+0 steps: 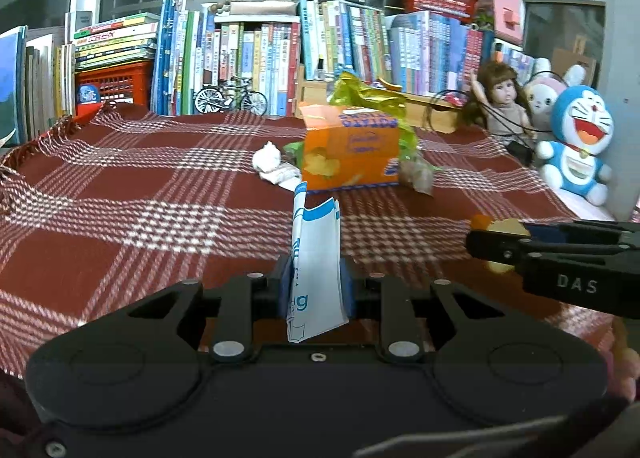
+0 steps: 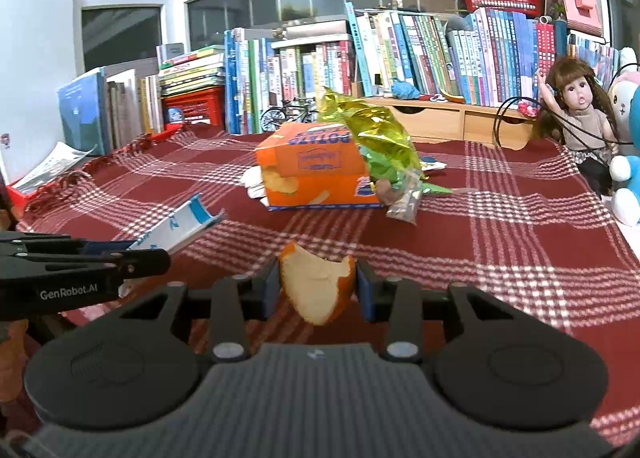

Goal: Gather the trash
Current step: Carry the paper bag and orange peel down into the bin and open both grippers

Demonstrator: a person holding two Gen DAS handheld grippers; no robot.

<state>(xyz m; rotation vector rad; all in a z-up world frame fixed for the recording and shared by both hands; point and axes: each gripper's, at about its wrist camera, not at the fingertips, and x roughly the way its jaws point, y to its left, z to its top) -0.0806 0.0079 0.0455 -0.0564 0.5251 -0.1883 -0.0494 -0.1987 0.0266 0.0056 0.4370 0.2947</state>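
My left gripper [image 1: 316, 278] is shut on a white and blue paper wrapper [image 1: 314, 258], which sticks up between its blue pads. My right gripper [image 2: 318, 282] is shut on a curved piece of orange peel [image 2: 316, 286]. Each gripper shows in the other's view: the right gripper [image 1: 476, 240] with the peel [image 1: 504, 227] at the right, the left gripper [image 2: 160, 256] with the wrapper [image 2: 180, 225] at the left. Farther back on the red checked cloth [image 1: 120, 185] lie an orange snack box [image 1: 350, 147], a green-gold foil bag [image 2: 380, 137], a crumpled white tissue [image 1: 274, 163] and a clear wrapper [image 2: 404, 201].
Rows of books [image 1: 256, 53] and a red crate [image 1: 116, 85] line the back under the windows. A toy bicycle [image 1: 230, 97] stands before them. A doll [image 1: 502, 97] and a blue plush toy [image 1: 576, 141] sit at the right edge. A wooden drawer unit [image 2: 460, 121] stands behind the box.
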